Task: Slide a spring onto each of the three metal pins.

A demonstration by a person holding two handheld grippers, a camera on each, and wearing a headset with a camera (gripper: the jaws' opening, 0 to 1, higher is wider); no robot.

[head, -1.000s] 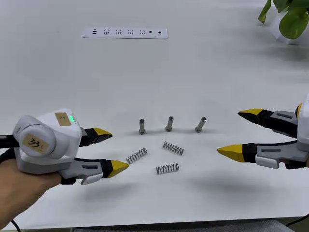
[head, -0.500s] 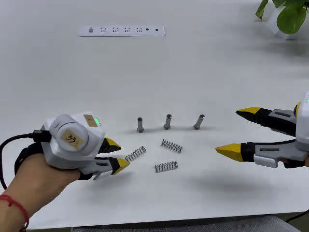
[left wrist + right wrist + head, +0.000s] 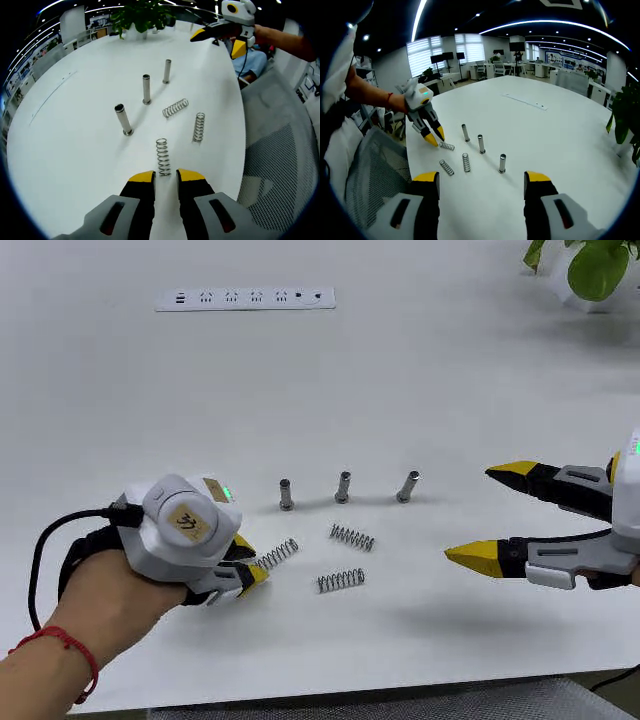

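- Pickup of a first spring looks like the step in hand. In the head view the three pins stand bare in a row on the white table, and all three springs lie loose in front of them. The left gripper has its yellow tips down at the near end of the left spring; I cannot tell the gap between its jaws from here. The right gripper hovers well off to the right, jaws wide apart and empty.
- In the left gripper view the jaws stand a little apart. The near end of the left spring lies just between the tips of the left gripper, not yet pinched. The left pin is the nearest of the row, just beyond it. The other two springs lie further out to the right.
- In the right gripper view the right gripper shows both jaws far apart, with the three pins ahead and nothing between the tips. Beyond them the left gripper points down at the left spring.
- The next move likely calls for a light squeeze near the coil's end, so it is not crushed and its bore stays free. Then it needs lifting, turning upright and lining up over a pin top. A thin coil may well roll or flick out.
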